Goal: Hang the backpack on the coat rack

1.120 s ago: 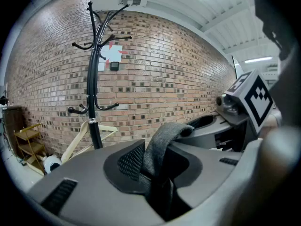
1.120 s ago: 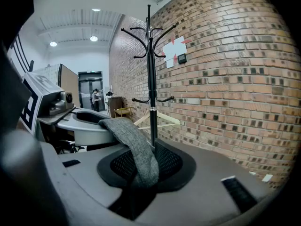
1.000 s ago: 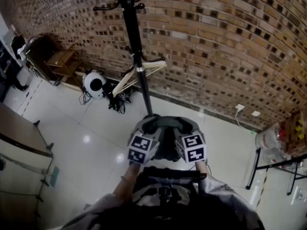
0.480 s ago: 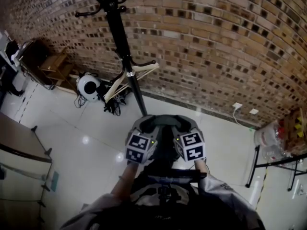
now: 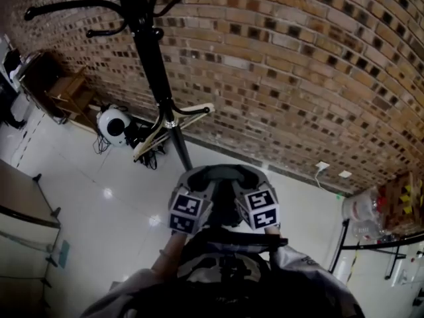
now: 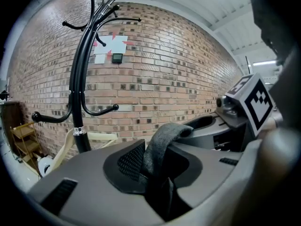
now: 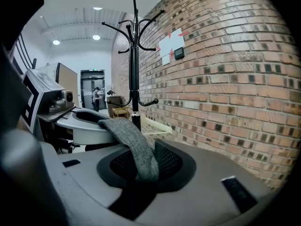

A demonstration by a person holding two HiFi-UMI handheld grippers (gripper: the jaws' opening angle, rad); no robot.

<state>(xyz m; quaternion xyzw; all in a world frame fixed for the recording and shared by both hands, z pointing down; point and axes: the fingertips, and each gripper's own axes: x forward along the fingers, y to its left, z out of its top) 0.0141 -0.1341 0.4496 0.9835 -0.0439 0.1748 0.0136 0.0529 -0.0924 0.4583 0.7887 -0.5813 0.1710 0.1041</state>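
The black coat rack (image 5: pixel 151 58) stands against the brick wall, just ahead and to the left of both grippers; its curved hooks (image 6: pixel 96 111) also show in the left gripper view. The backpack's grey top strap (image 6: pixel 161 140) runs between the jaws of both grippers. My left gripper (image 5: pixel 201 179) is shut on one end of it. My right gripper (image 5: pixel 249 177) is shut on the same strap (image 7: pixel 134 147) beside it. The bag's dark body (image 5: pixel 228 209) hangs under the grippers, mostly hidden. The coat rack (image 7: pixel 135 60) rises just beyond the strap.
A pale wooden hanger (image 5: pixel 169 121) hangs on the rack's lower hooks. A white round device (image 5: pixel 110 124) and cables lie on the floor by the base. A wooden shelf (image 5: pixel 65 90) and a table (image 5: pixel 23 197) stand left; clear bags (image 5: pixel 371 207) right.
Both grippers have carried the strap forward toward the wall. In the head view the coat rack has slid left and grown larger and nearer.
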